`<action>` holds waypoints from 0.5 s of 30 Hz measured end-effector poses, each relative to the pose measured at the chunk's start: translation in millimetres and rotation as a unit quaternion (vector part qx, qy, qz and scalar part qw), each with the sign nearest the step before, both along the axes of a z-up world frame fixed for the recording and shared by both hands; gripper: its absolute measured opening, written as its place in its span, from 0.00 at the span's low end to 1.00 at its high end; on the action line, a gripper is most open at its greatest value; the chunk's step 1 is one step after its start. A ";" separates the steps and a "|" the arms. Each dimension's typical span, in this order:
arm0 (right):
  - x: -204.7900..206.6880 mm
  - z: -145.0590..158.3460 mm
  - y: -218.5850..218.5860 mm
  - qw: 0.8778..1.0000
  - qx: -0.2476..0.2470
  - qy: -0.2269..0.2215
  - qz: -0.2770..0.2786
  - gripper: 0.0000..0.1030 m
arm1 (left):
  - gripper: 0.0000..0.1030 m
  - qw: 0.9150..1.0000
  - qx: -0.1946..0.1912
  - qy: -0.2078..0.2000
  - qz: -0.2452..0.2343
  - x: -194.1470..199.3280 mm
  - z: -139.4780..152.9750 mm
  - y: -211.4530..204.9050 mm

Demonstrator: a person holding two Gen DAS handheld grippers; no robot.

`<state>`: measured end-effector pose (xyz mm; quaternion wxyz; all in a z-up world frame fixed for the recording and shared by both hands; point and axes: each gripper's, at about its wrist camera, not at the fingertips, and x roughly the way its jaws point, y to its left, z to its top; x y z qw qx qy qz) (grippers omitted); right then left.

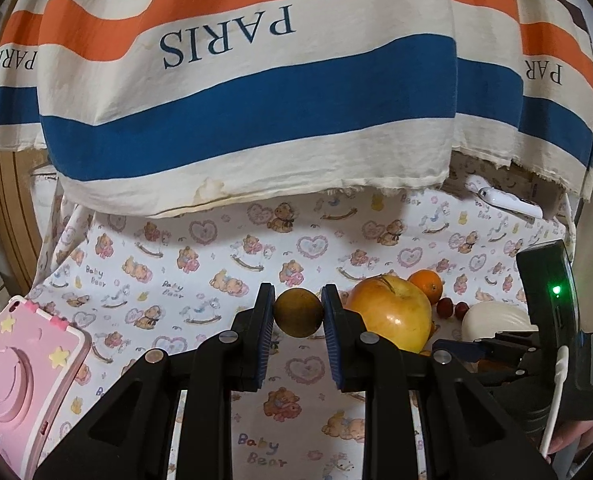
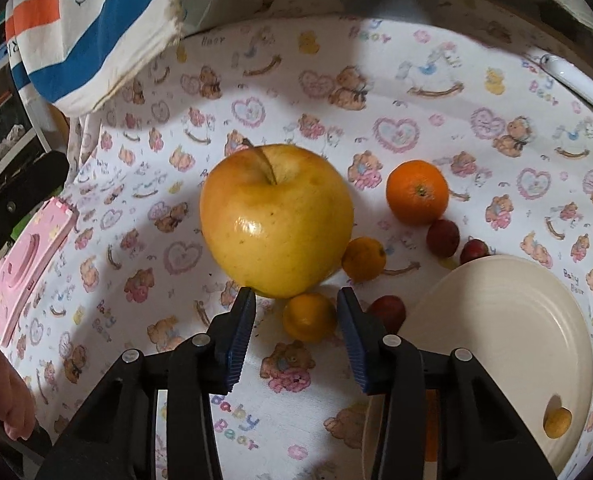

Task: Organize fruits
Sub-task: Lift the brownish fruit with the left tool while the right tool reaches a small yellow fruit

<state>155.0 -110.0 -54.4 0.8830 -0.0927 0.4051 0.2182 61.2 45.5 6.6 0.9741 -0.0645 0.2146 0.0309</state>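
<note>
My left gripper (image 1: 298, 300) is shut on a small round brown fruit (image 1: 298, 313), held above the bear-print cloth (image 1: 200, 272). To its right lie a big yellow apple (image 1: 392, 312) and an orange (image 1: 426, 284). In the right wrist view my right gripper (image 2: 295, 295) hangs open over a small yellow-orange fruit (image 2: 310, 317). That fruit sits between the pads, with a clear gap on its left side. The apple (image 2: 276, 220) lies just beyond it. A second small yellow fruit (image 2: 363, 259), the orange (image 2: 417, 192) and three red fruits (image 2: 443, 238) lie close by.
A cream plate (image 2: 496, 320) at the lower right holds one small tan fruit (image 2: 558, 422). A pink case (image 1: 20, 376) lies at the cloth's left edge. A striped PARIS cloth (image 1: 256, 80) hangs over the back. A white device (image 1: 510, 200) rests at the back right.
</note>
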 end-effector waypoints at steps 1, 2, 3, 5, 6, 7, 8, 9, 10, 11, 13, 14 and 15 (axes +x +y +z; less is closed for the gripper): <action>-0.4 -0.4 0.9 1.000 -0.004 -0.002 0.000 0.43 | 0.22 1.000 -0.002 0.002 0.001 0.7 -0.6 0.9; -0.8 -0.2 2.1 1.000 -0.008 -0.005 0.001 0.43 | 0.22 1.000 -0.004 0.005 0.001 1.4 -1.4 1.5; -1.3 -0.4 3.9 1.000 -0.013 -0.007 0.002 0.43 | 0.22 1.000 -0.006 0.007 0.001 2.1 -2.1 2.2; -2.3 -0.6 5.5 1.000 -0.021 -0.011 0.002 0.43 | 0.22 1.000 -0.007 0.011 0.000 2.9 -3.3 1.8; -2.6 -0.6 5.9 1.000 -0.025 -0.006 0.004 0.43 | 0.22 1.000 -0.006 0.012 -0.001 3.2 -3.8 1.2; -2.4 -1.2 7.5 1.000 -0.030 -0.008 0.004 0.43 | 0.22 1.000 -0.004 0.012 -0.002 3.7 -3.8 0.2; -2.2 -2.2 9.3 0.999 -0.038 -0.009 0.003 0.43 | 0.22 1.000 -0.002 0.012 -0.001 3.2 -4.1 -0.6; -1.1 -4.0 12.8 0.999 -0.043 -0.010 0.003 0.43 | 0.22 1.000 0.001 0.012 -0.001 3.2 -4.2 -1.4; -0.8 -4.9 14.0 0.999 -0.049 -0.010 0.003 0.43 | 0.22 1.000 0.003 0.012 0.000 3.4 -4.3 -1.7; -0.5 -6.1 14.9 0.999 -0.053 -0.010 0.004 0.43 | 0.22 1.000 0.003 0.013 0.000 3.6 -4.5 -1.8; 3.3 -10.9 17.4 0.998 -0.065 -0.003 0.000 0.43 | 0.22 1.000 -0.004 0.021 -0.001 5.1 -5.0 -0.5; 6.0 -15.0 18.7 0.997 -0.074 0.001 -0.004 0.43 | 0.22 1.000 -0.012 0.026 -0.004 5.7 -5.5 0.4; 7.7 -18.0 19.8 0.997 -0.080 0.003 -0.005 0.42 | 0.22 0.999 -0.019 0.030 -0.007 6.3 -5.8 1.1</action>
